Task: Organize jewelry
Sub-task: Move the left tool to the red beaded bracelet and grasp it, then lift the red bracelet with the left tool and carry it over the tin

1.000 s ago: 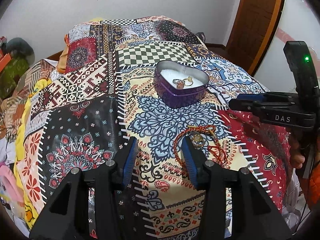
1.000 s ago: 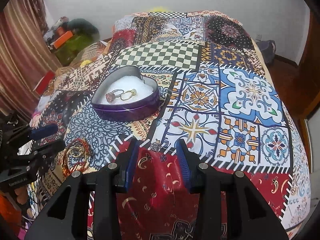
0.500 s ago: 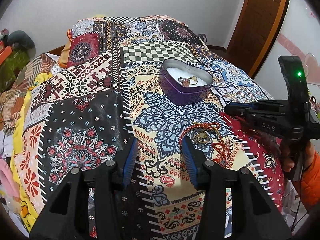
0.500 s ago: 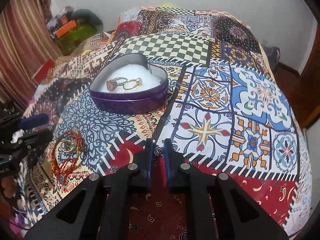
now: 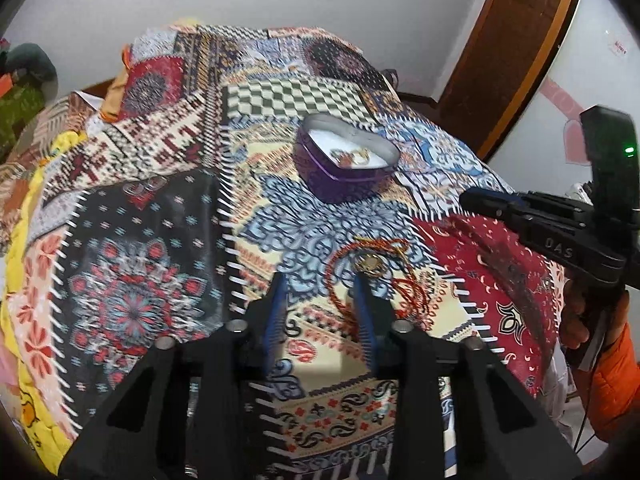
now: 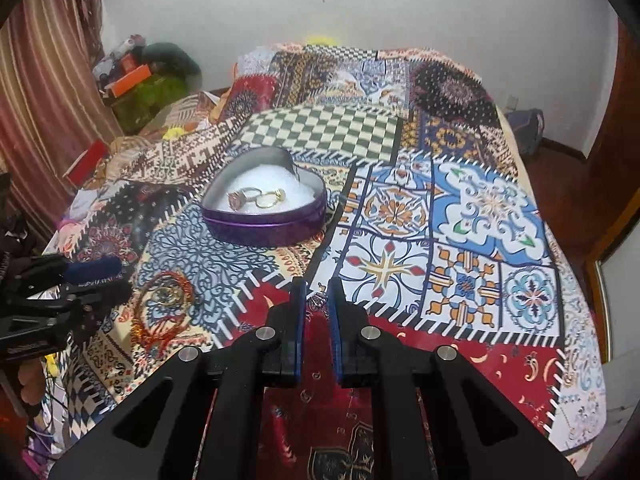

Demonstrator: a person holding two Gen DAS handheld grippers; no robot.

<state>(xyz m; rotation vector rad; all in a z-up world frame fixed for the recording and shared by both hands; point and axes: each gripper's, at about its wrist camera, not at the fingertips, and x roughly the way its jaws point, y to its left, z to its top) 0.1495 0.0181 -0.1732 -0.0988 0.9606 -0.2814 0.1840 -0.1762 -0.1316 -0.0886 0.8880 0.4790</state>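
A purple heart-shaped tin (image 6: 264,216) with white padding sits mid-bed and holds two rings (image 6: 256,199); it also shows in the left wrist view (image 5: 346,164). My right gripper (image 6: 318,294) is shut on a small silver ring (image 6: 319,300), held above the red patch. In the left wrist view the right gripper (image 5: 474,200) appears shut at the right. My left gripper (image 5: 320,284) is open and empty, just short of a red cord bracelet (image 5: 376,280) with a gold ring (image 5: 370,264) inside it. The bracelet also shows in the right wrist view (image 6: 162,312), beside the left gripper (image 6: 108,276).
A patchwork bedspread (image 6: 460,216) covers the whole bed. Clutter and a striped curtain (image 6: 48,92) stand at the bed's left. A wooden door (image 5: 516,40) is at the right. The bed's front edge lies just below both grippers.
My right gripper closed on the small silver ring and lifted it off the spread. My left gripper moved a little forward toward the bracelet and stayed open.
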